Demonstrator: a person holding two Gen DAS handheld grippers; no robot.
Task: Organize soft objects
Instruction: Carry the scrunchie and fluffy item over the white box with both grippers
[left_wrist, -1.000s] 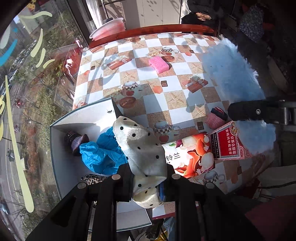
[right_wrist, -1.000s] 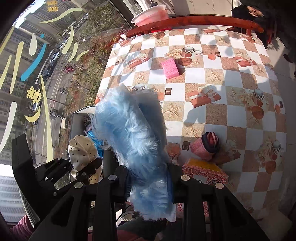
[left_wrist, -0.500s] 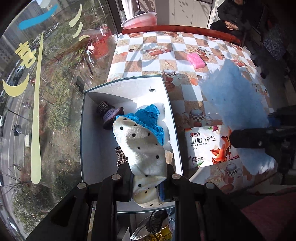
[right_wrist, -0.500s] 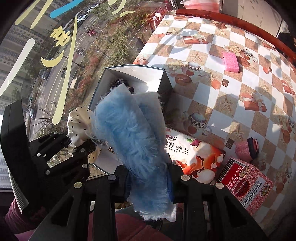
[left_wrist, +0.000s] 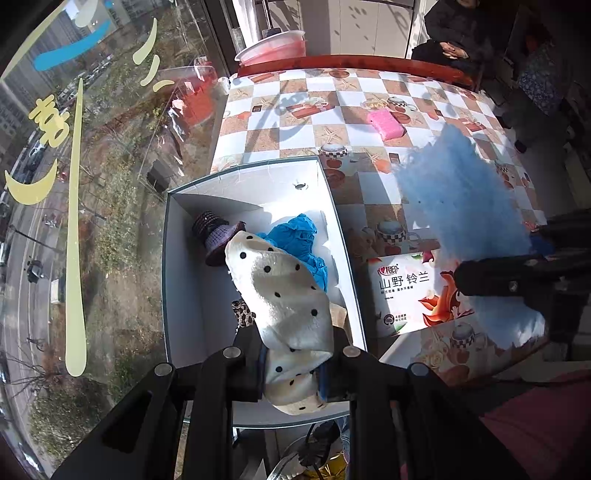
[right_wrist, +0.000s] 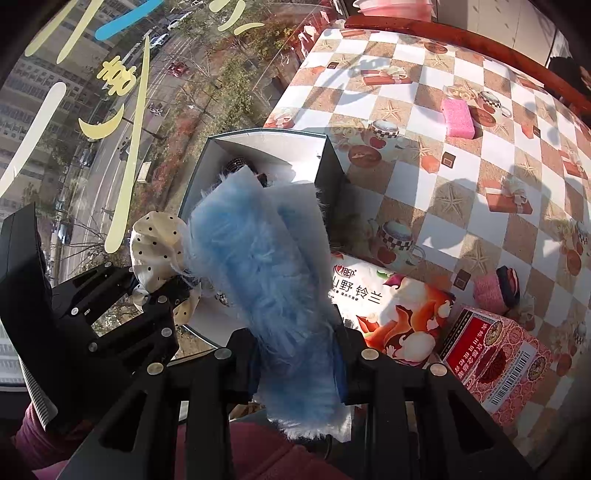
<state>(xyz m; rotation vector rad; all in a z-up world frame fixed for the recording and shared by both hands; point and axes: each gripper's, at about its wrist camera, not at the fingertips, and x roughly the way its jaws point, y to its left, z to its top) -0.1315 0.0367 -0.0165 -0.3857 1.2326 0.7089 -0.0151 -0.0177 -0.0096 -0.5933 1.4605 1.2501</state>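
Observation:
My left gripper (left_wrist: 293, 363) is shut on a cream sock with black dots (left_wrist: 286, 295), held over a white open box (left_wrist: 184, 280) at the table's left edge. Inside the box lie a blue cloth (left_wrist: 299, 236), a dark purple knitted piece (left_wrist: 214, 236) and a leopard-print scrap (left_wrist: 242, 314). My right gripper (right_wrist: 297, 369) is shut on a fluffy light-blue cloth (right_wrist: 266, 266), which hangs over the box's (right_wrist: 266, 147) right side. In the right wrist view the left gripper (right_wrist: 147, 291) and its dotted sock (right_wrist: 159, 243) show at the left. The fluffy cloth (left_wrist: 465, 206) fills the right of the left wrist view.
A tissue pack with red print (left_wrist: 410, 291) lies right of the box. A red carton (right_wrist: 495, 354) and a pink rolled sock (right_wrist: 493, 290) sit further right. A pink sponge (right_wrist: 458, 118) rests mid-table on the checkered cloth (right_wrist: 417, 92). A window (left_wrist: 74, 147) borders the left; a seated person is beyond the far edge.
Both grippers swung left from the table's middle to over the white box, carrying the dotted sock and the blue fluffy cloth. Over the last half second they have barely shifted.

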